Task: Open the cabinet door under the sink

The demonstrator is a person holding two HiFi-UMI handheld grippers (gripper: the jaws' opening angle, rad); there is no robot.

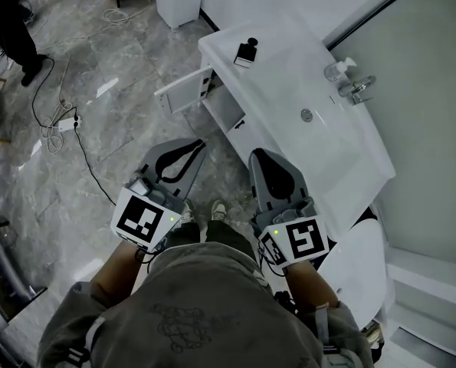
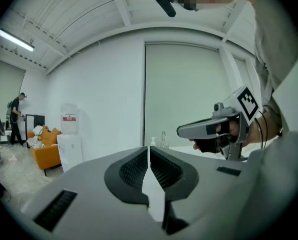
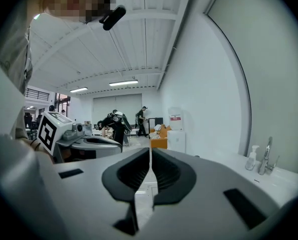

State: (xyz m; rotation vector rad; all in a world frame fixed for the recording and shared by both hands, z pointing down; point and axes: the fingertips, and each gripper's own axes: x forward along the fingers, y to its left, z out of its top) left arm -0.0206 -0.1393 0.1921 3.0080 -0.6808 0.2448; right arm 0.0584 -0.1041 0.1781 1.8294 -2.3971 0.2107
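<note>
We judge the task done: the white cabinet door [image 1: 183, 90] stands open under the white sink [image 1: 312, 140], while the grey left gripper [image 1: 198, 148] and right gripper [image 1: 258, 159] keep their fingers pressed together, empty.

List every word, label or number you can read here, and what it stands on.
No readable text anywhere.
On the water dispenser, the red label: too blurred.
On the person's sweatshirt, the print: illegible.
On the left gripper and right gripper: square markers only, no letters.
</note>
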